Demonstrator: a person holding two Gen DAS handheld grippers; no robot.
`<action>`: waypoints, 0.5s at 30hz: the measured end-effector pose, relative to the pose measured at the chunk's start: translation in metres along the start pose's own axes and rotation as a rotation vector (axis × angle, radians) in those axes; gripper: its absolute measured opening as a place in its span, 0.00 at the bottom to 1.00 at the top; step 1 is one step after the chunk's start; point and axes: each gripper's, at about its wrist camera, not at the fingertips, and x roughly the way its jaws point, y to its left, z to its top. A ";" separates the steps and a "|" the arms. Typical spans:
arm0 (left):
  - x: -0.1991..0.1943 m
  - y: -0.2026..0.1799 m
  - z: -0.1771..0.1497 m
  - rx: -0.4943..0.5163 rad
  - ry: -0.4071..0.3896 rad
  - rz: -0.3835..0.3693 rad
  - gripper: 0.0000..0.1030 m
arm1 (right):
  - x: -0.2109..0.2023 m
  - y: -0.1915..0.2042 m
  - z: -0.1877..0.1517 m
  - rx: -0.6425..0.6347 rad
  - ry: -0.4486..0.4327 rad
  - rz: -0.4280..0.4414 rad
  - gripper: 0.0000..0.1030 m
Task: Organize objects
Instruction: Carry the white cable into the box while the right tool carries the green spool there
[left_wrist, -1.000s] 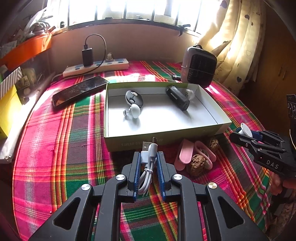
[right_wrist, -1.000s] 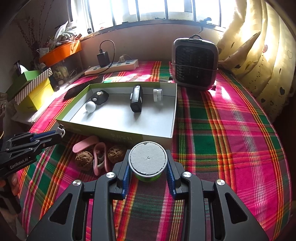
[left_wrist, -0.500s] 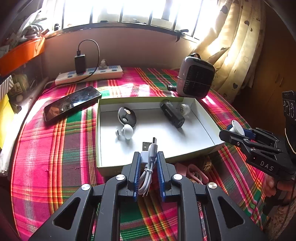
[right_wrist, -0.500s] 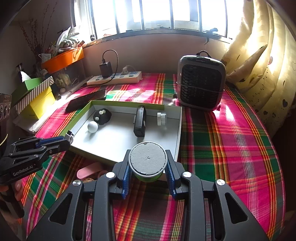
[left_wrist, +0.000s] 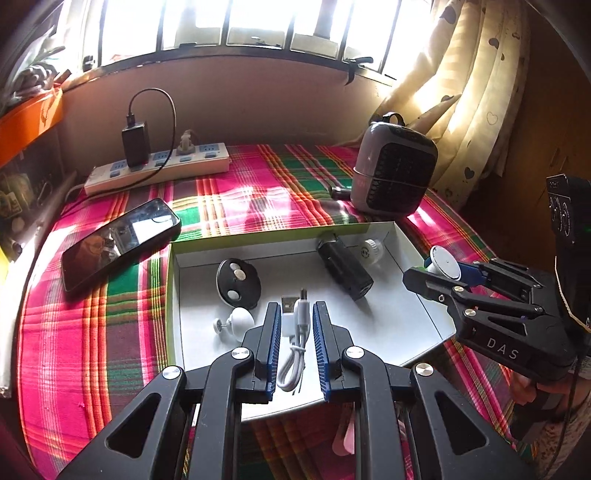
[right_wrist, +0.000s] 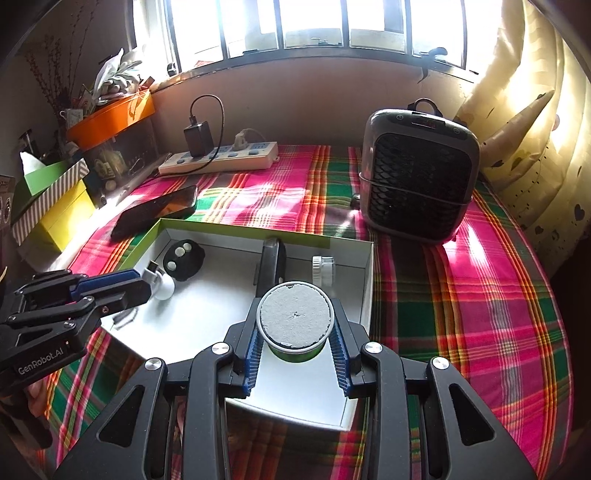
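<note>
The shallow white cardboard tray (left_wrist: 424, 314) keeps bare floor at lower centre of the left view. Its upper part is taken by a black oval disc (left_wrist: 238, 282), a white round knob (left_wrist: 240, 320) and a black cylindrical device (left_wrist: 345, 271).

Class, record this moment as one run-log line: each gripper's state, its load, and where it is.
left gripper: shut on coiled white USB cable, over white cardboard tray | right gripper: shut on round green grey-topped tub, over tray

Home rm: heart-print curtain (left_wrist: 476, 96), plaid-cloth table (right_wrist: 480, 280).
</note>
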 end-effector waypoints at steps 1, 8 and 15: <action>0.004 0.001 0.002 -0.004 0.005 -0.008 0.15 | 0.003 0.000 0.002 0.001 0.005 -0.003 0.33; 0.024 0.004 0.010 -0.010 0.036 -0.010 0.15 | 0.019 -0.006 0.005 0.017 0.033 -0.014 0.33; 0.028 0.012 0.006 -0.023 0.055 -0.031 0.15 | 0.029 -0.008 0.004 0.013 0.054 -0.024 0.33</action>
